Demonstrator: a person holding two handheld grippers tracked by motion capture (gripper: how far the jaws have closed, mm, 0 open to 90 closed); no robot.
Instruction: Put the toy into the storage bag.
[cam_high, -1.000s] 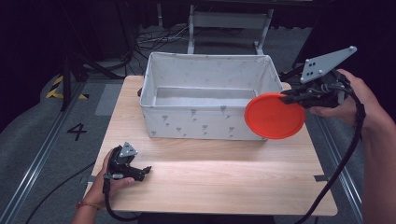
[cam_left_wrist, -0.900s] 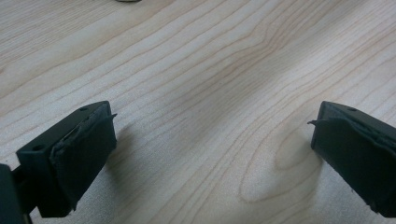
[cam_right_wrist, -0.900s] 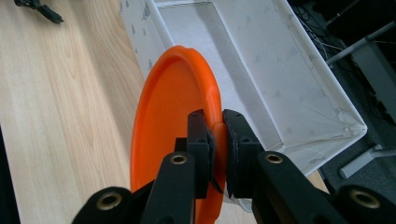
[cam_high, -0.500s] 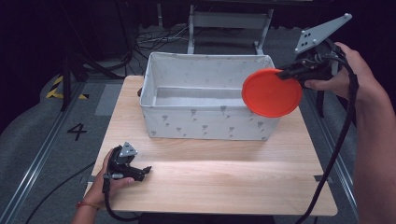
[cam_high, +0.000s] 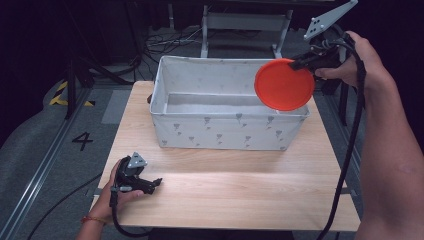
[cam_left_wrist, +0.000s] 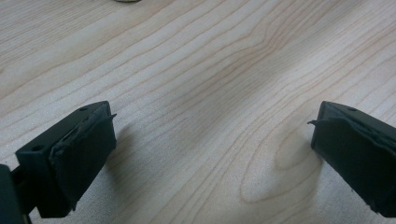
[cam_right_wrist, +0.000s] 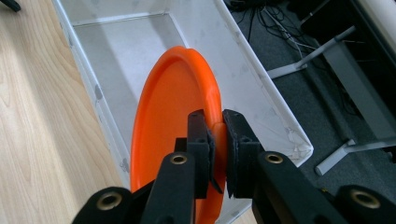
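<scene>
Now my right gripper (cam_high: 296, 64) has carried the orange plate (cam_high: 284, 84) up and inward from the desk's right edge, so the plate hangs on edge over the right end of the white fabric bin (cam_high: 230, 132), where a second ago it sat lower, in front of that corner. Its jaws are pinched tight on the plate's rim; in the right gripper view the pads (cam_right_wrist: 204, 144) squeeze the rim (cam_right_wrist: 218, 133) with the plate's face turned toward the bin's open floor (cam_right_wrist: 126, 51). I read that as the lift being done and the drop into the bin coming next, with the near wall the thing to clear. My left gripper (cam_high: 150, 184) has not budged: it rests on the wooden desk (cam_high: 240, 195) near the front left corner, jaws spread wide over bare wood (cam_left_wrist: 210, 107), holding nothing.
</scene>
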